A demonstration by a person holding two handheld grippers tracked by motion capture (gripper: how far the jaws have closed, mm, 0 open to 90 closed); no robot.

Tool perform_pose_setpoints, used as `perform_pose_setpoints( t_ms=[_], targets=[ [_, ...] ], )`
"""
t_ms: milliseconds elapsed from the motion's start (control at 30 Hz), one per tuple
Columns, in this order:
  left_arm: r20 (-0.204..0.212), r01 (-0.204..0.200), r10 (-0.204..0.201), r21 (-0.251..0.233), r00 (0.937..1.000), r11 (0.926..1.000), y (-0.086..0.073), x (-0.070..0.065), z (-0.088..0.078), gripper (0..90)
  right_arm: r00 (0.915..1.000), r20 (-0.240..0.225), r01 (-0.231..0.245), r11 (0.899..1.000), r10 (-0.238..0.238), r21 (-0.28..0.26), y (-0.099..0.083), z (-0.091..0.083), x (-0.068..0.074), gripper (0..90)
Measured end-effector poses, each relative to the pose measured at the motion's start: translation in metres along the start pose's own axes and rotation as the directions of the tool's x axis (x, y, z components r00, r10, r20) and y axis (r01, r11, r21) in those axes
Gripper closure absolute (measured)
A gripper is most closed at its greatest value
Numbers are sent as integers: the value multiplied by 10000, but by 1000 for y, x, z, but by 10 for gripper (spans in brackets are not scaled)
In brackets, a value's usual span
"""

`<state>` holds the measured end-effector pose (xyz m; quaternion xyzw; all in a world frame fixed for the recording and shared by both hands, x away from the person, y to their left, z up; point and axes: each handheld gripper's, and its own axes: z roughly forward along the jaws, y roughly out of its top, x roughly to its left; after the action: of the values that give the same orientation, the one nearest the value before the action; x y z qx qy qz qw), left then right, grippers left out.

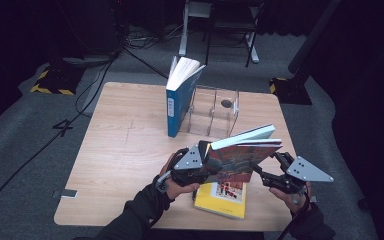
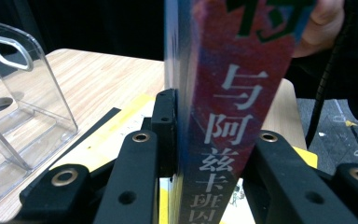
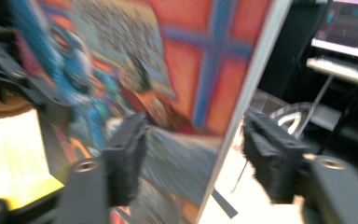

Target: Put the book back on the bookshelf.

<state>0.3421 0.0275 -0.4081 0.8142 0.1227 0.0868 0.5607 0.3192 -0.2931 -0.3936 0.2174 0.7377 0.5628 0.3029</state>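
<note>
The left gripper (image 1: 207,167) pinches the red book (image 1: 240,157) at its spine; the right gripper (image 1: 267,172) stands spread around the other edge. Next, I judge, the book goes into the clear book stand (image 1: 215,110) behind it.

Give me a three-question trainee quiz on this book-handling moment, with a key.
1. Which gripper clamps the red book by its spine?
2. True or false: the yellow book stands upright in the clear rack.
3. The blue book stands: A) beside the rack, B) on the yellow book, C) on the floor.

Key: 1. The left gripper; the right gripper has its jaws apart around the far edge. 2. False, it lies flat on the table. 3. A.
</note>
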Motion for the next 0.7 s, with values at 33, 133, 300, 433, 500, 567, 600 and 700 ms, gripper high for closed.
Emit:
perform_pose_setpoints(
  t_ms=[33, 133, 300, 433, 500, 567, 600, 700],
  targets=[
    [42, -46, 46, 14, 10000, 10000, 0, 0, -1, 735, 9998, -129, -125, 9997, 127, 186, -2, 3, -2, 352],
    [15, -97, 97, -7, 10000, 10000, 0, -1, -1, 734, 9968, -639, -435, 9973, 473, 596, -8, 16, -3, 299],
    [-37, -95, 95, -66, 9999, 9999, -1, 0, -2, 723, 9949, -872, -436, 9961, 502, 761, -9, 26, 2, 288],
    [23, 73, -72, -407, 10000, 9991, 4, 1, -4, 689, 9937, -966, -502, 9964, 567, 682, -8, 25, 1, 319],
    [48, 75, -72, -601, 10000, 9982, 10, 1, -7, 670, 9941, -942, -468, 9964, 533, 702, -8, 24, 1, 327],
    [-95, -41, 35, -632, 9999, 9980, 17, 0, -8, 660, 9942, -921, -489, 9964, 552, 695, -8, 24, 2, 329],
    [-89, -64, 58, -673, 9999, 9977, 21, 0, -9, 650, 9945, -901, -479, 9963, 542, 712, -8, 24, 2, 329],
    [-255, -100, 80, -789, 9996, 9968, 34, 0, -10, 640, 9949, -905, -385, 9967, 449, 708, -7, 24, 3, 329]
  ],
)
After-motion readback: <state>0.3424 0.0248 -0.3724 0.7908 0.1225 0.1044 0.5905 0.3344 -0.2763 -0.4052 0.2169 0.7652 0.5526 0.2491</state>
